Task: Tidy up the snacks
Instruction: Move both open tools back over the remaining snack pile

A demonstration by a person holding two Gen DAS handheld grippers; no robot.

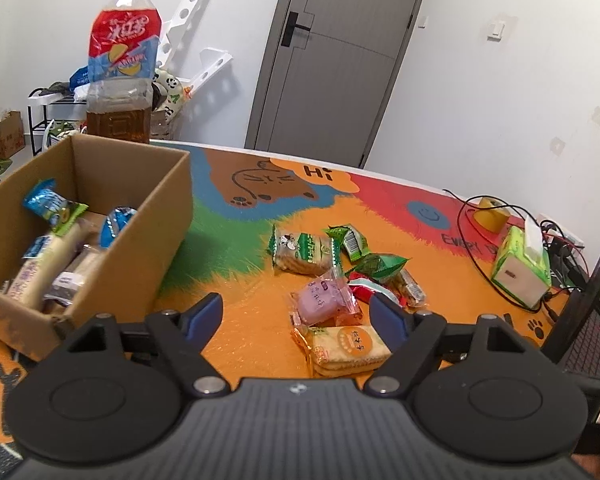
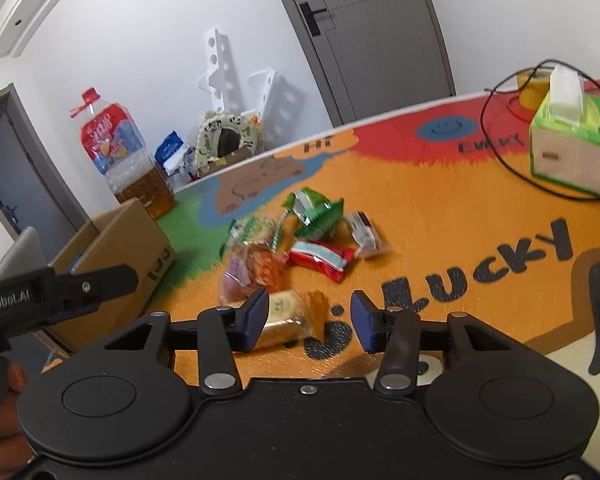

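Observation:
A cardboard box [image 1: 140,236] stands at the left with several wrapped snacks inside; it also shows in the right wrist view [image 2: 116,240]. A pile of loose snacks lies on the colourful mat: an orange cracker pack [image 1: 348,346], a pink-purple pack [image 1: 322,302], a green-white biscuit pack [image 1: 302,252], green packs [image 1: 376,266] and a red pack [image 2: 320,260]. My left gripper [image 1: 298,314] is open and empty, just above the orange cracker pack. My right gripper [image 2: 310,320] is open and empty, with the orange cracker pack [image 2: 288,316] by its left finger.
A large bottle of amber liquid [image 1: 120,76] stands behind the box. A green tissue box [image 1: 524,268], a tape roll [image 1: 492,214] and black cables [image 1: 476,248] sit at the right. A laptop edge [image 1: 588,344] is at the far right. The left handle [image 2: 40,292] shows at left.

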